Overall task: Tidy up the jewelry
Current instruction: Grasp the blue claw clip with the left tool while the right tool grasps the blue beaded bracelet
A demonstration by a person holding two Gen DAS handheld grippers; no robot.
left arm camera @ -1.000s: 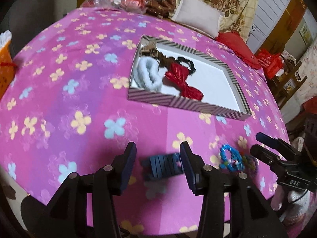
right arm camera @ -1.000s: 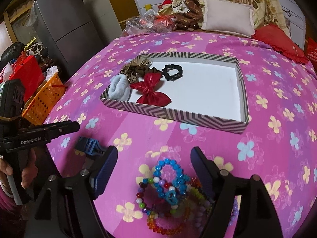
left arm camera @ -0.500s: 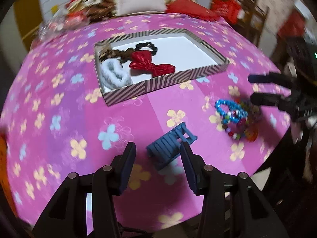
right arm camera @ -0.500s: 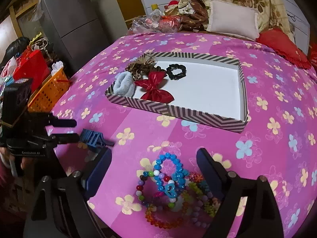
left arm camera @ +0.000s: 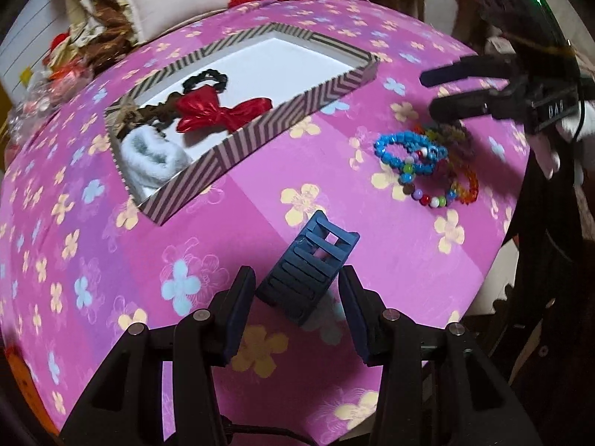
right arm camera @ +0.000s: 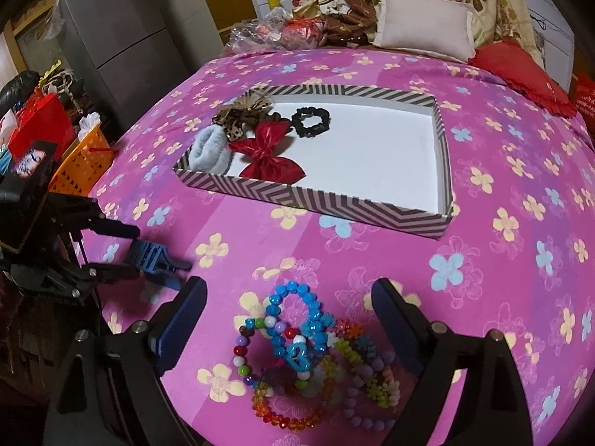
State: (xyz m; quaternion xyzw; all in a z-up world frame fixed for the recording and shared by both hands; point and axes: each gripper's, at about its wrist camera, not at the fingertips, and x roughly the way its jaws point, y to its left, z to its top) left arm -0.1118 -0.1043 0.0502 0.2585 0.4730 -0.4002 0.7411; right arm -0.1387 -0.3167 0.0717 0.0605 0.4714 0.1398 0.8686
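A bow (right arm camera: 268, 152), scrunchies and a black band are already lying in the tray (right arm camera: 319, 206), while the clip (left arm camera: 306, 273) and beads (right arm camera: 308, 349) are waiting before it — left tool (left arm camera: 297, 314) gaping around the clip untouched, right tool (right arm camera: 290, 319) just opening wide over the beads — with "DAB" showing on one tool.

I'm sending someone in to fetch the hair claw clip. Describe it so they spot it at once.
Start at the striped tray on the pink flowered cloth, then come toward the near edge of the cloth. The hair claw clip lies alone there, on the bare cloth, left of the pile of beaded bracelets. It is the only dark blue, ribbed plastic piece; its neighbours are round strings of coloured beads.
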